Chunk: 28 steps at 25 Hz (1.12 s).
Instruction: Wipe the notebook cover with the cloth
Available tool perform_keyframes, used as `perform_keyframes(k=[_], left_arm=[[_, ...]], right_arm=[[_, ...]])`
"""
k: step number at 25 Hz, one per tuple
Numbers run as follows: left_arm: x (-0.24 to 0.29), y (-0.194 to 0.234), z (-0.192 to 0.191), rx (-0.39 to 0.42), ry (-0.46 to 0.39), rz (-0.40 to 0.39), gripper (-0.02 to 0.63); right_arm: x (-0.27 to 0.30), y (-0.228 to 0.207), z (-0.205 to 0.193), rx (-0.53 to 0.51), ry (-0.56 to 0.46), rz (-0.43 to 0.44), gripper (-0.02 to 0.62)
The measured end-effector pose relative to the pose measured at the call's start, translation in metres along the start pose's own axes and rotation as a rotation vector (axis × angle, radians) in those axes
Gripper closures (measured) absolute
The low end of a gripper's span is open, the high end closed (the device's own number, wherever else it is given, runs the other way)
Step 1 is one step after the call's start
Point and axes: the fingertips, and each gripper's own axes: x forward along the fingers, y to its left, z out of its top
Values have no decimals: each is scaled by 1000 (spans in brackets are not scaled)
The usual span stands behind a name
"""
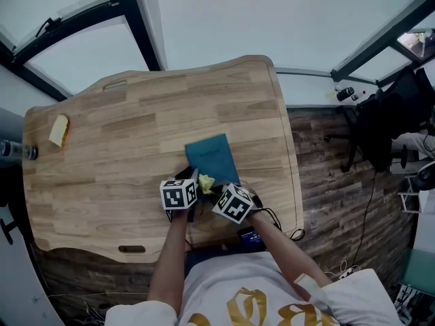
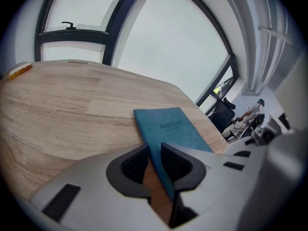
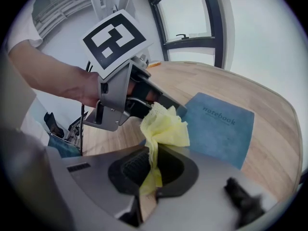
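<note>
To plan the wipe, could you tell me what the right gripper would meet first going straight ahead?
Probably the left gripper, just beyond its cloth; the notebook lies off to the right.

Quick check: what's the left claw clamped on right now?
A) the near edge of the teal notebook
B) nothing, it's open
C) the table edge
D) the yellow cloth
A: the left gripper view shows the left claw closed on the near edge of the teal notebook, while the yellow cloth is pinched in the right claw.
</note>
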Motion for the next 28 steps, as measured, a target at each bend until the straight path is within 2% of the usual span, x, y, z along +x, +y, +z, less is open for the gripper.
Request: perform_keyframes(k=[8, 14, 21, 28], left_arm=[[2, 0, 0, -3, 2, -5, 515], [0, -1, -1, 27, -19, 26, 514], [2, -1, 2, 7, -5, 5, 514], [0, -1, 1, 19, -26, 35, 514]], right_arm=[[-13, -16, -14, 17, -27, 4, 558], [-22, -22, -25, -44, -32, 37, 558], [-31, -35, -28, -42, -96, 61, 558], [-29, -37, -32, -46, -100, 76, 558]])
